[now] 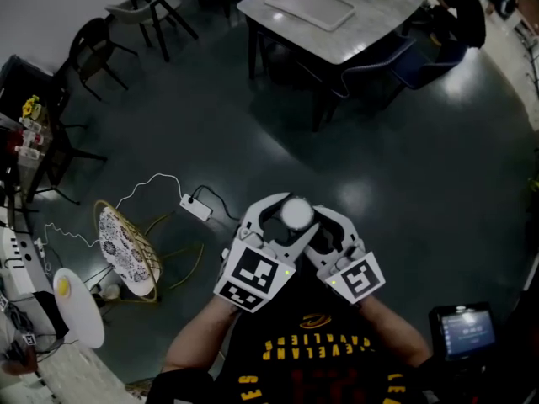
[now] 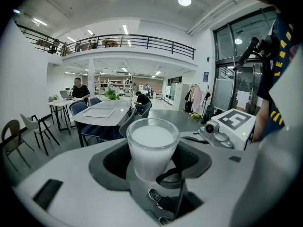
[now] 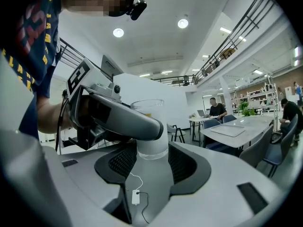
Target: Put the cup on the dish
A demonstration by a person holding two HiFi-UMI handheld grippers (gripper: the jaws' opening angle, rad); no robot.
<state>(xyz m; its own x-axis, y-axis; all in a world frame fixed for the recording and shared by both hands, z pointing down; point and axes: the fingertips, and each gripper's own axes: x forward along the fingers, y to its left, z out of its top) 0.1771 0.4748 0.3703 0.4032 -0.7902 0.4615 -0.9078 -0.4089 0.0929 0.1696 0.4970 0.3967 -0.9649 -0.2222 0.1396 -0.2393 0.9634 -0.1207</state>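
Cup point(image 2: 151, 143), centre frame, clasped low on its wall by left gripper point(image 2: 150, 163) and right gripper point(image 3: 152, 156); judged rigid, slippery, spillable, best kept upright.

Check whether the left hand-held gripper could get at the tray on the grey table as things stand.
Probably not yet: the left hand-held gripper is shut on the cup, and the tray lies on a table far across the floor, so the person would need to walk over.
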